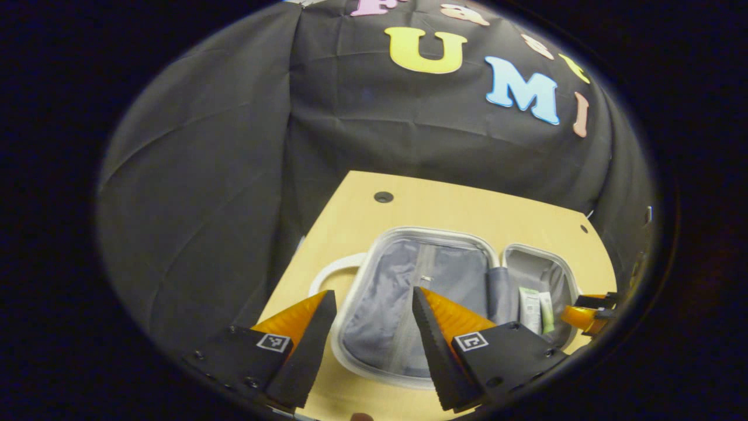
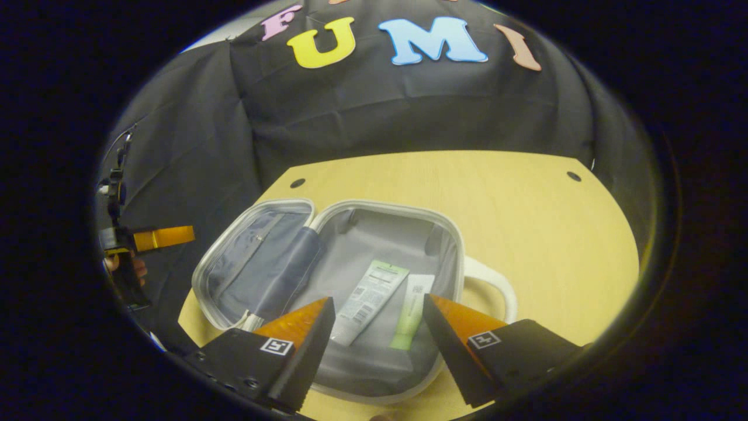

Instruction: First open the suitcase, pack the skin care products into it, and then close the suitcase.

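Note:
The small suitcase [image 1: 432, 232] lies wide open on the wooden table, with a white rim and grey lining. My left gripper [image 1: 373, 292] hovers open over the zipped lid half, nothing between its fingers. In the right gripper view the suitcase [image 2: 385, 204] has two skin care tubes in its deeper half: a white labelled tube [image 2: 369, 301] and a white-and-green tube [image 2: 412, 313], side by side. My right gripper [image 2: 378, 299] is open just above them, touching neither. The same tubes [image 1: 534, 309] appear at the right of the left gripper view, near the other gripper [image 1: 590, 313].
The table [image 2: 526, 222] has bare wood to the right of the suitcase and behind it, with small round holes [image 2: 574, 176] near its far corners. The suitcase's white handle [image 2: 497, 280] sticks out on the right. A hand [image 2: 137, 269] holds the left gripper [image 2: 158, 238] beyond the table's left edge.

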Tool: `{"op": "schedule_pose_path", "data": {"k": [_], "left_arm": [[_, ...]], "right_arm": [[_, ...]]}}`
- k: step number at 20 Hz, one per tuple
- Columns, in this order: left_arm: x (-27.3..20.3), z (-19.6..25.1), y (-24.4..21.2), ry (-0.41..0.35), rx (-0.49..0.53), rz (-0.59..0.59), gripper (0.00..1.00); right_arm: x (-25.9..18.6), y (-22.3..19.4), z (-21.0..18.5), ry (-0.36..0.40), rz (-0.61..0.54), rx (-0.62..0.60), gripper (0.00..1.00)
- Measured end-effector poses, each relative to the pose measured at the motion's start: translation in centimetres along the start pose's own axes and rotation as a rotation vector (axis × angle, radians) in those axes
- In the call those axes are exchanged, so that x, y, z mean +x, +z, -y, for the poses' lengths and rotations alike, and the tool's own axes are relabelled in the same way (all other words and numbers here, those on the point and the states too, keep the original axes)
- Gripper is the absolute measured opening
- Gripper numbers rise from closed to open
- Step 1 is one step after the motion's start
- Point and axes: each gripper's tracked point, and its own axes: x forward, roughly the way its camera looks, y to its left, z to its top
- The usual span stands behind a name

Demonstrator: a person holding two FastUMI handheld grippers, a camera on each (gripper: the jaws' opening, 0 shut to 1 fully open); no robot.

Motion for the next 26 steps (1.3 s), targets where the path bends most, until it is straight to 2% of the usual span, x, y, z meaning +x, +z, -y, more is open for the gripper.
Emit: {"op": "schedule_pose_path", "data": {"k": [5,8,14,17,18,19,20,21,22,23,24,25,26], "left_arm": [[2.3,-5.3,1.2,0.029,-0.040,-0.014,0.87],[4.9,-7.9,0.0,0.021,-0.098,-0.052,0.87],[10.7,-10.0,-4.2,-0.032,-0.244,-0.189,0.88],[12.5,-9.3,-5.8,-0.079,-0.308,-0.235,0.87],[12.7,-9.1,-5.8,-0.096,-0.333,-0.236,0.88],[13.1,-8.6,-6.1,-0.114,-0.360,-0.239,0.87],[13.3,-8.2,-6.1,-0.133,-0.394,-0.236,0.81],[13.2,-8.0,-6.0,-0.150,-0.431,-0.238,0.72],[13.4,-7.9,-6.3,-0.154,-0.460,-0.249,0.62],[13.7,-8.1,-7.2,-0.140,-0.474,-0.269,0.52],[14.2,-8.5,-7.3,-0.138,-0.490,-0.250,0.43],[14.1,-8.3,-7.3,-0.150,-0.507,-0.254,0.20],[13.7,-8.4,-6.7,-0.154,-0.541,-0.256,0.24]], "right_arm": [[-4.0,3.5,2.2,-0.096,0.170,-0.114,0.95],[-7.1,4.7,3.8,-0.162,0.247,-0.142,0.95],[-10.1,5.5,7.5,-0.284,0.286,-0.096,0.95],[-10.7,6.0,8.3,-0.316,0.304,-0.076,0.95],[-10.8,6.0,8.4,-0.319,0.302,-0.072,1.00],[-10.8,6.0,8.4,-0.321,0.298,-0.072,0.98],[-10.8,5.9,8.5,-0.323,0.294,-0.074,0.95],[-10.8,5.9,8.4,-0.321,0.290,-0.072,0.95],[-10.9,5.9,8.3,-0.316,0.287,-0.067,0.90],[-10.7,5.6,8.3,-0.315,0.284,-0.063,0.90],[-10.8,5.5,8.4,-0.315,0.281,-0.058,0.95],[-10.9,5.5,8.5,-0.314,0.282,-0.054,0.96],[-11.0,5.6,8.6,-0.314,0.286,-0.051,0.96]]}}
